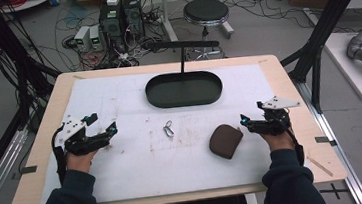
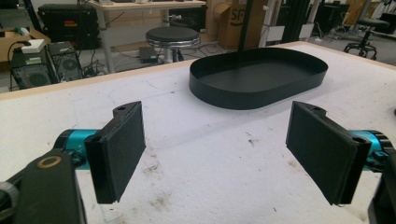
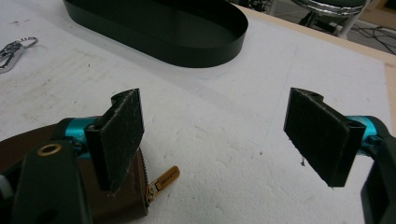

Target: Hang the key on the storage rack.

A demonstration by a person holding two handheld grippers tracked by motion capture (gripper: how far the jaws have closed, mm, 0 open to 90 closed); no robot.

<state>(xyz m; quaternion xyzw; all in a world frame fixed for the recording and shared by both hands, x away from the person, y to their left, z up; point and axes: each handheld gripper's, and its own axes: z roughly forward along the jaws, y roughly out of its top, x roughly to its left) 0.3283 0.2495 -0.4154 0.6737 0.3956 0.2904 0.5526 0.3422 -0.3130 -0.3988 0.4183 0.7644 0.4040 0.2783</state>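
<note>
A black oval tray (image 1: 156, 100) sits at the back middle of the white mat; it also appears as the tray (image 2: 261, 95) and the tray (image 3: 187, 51). A metal carabiner with a ring (image 1: 168, 129) lies in the middle, also seen as the carabiner (image 3: 10, 52). A brown zip pouch (image 1: 225, 140) lies right of centre, its brown body (image 3: 18, 140) just below and left of my right jaws. My left gripper (image 1: 102, 128) rests at the left, open and empty (image 2: 215, 154). My right gripper (image 1: 252, 119) stands open beside the pouch, nothing between its pads (image 3: 212, 135).
A black stand rises behind the tray with a bar (image 1: 181, 45) over it. The mat (image 1: 140, 171) covers a wooden table (image 1: 37, 146). Beyond the far edge are a stool (image 1: 205, 11), computers (image 1: 120, 17) and cables on the floor.
</note>
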